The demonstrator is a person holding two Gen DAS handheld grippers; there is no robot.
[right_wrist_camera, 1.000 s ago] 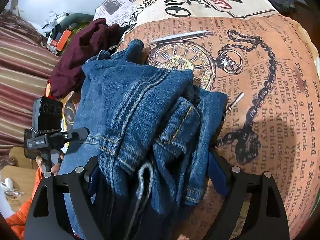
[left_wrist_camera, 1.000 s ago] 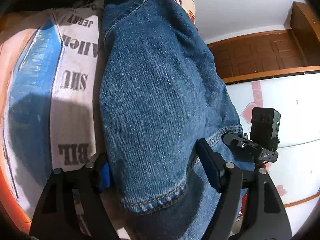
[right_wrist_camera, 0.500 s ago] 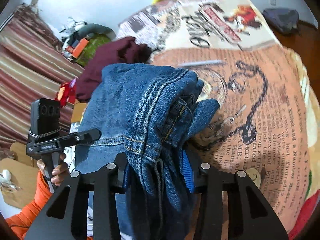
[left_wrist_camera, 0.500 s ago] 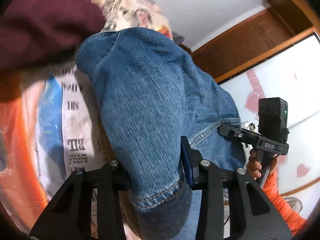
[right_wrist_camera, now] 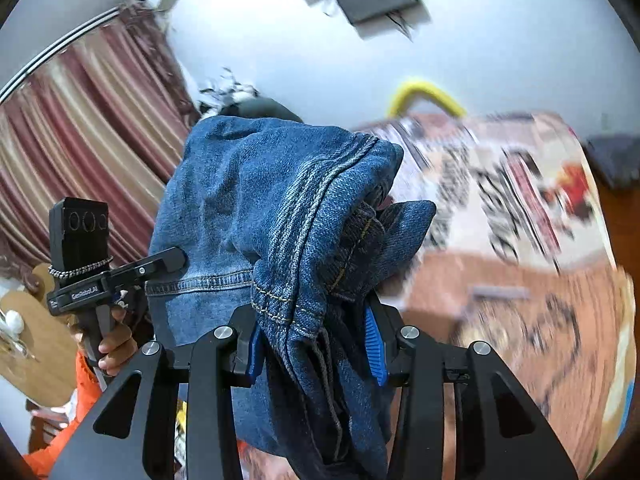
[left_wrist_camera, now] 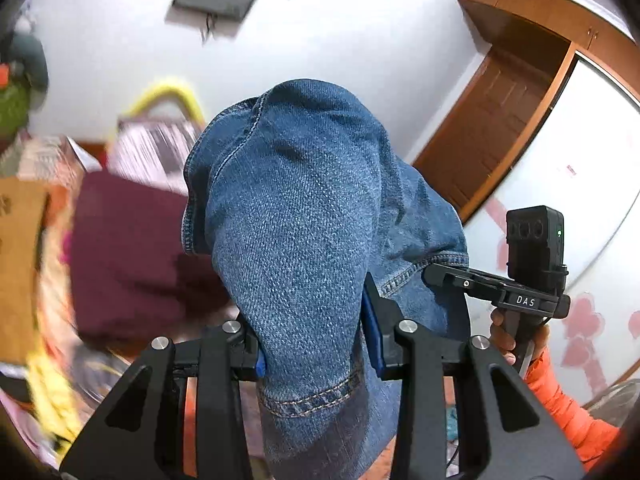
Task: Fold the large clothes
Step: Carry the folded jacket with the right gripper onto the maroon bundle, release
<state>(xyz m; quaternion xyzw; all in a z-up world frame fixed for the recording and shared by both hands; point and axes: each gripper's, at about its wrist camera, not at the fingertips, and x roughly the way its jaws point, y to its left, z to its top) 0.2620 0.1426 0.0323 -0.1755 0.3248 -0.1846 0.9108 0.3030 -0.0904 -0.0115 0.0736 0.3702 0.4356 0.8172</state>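
With the left gripper and right gripper each clamped on the jeans, held at frame centre above the bedspread, the lift step is underway; next, lay them flat.

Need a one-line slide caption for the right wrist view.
Right gripper jaws clamped on bunched blue jeans, raised above the printed bedspread; left gripper alongside.

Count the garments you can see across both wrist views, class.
2. Blue jeans, clamped in both the left hand-held gripper and the right hand-held gripper; a maroon garment lying behind, left. More may be hidden behind the jeans.
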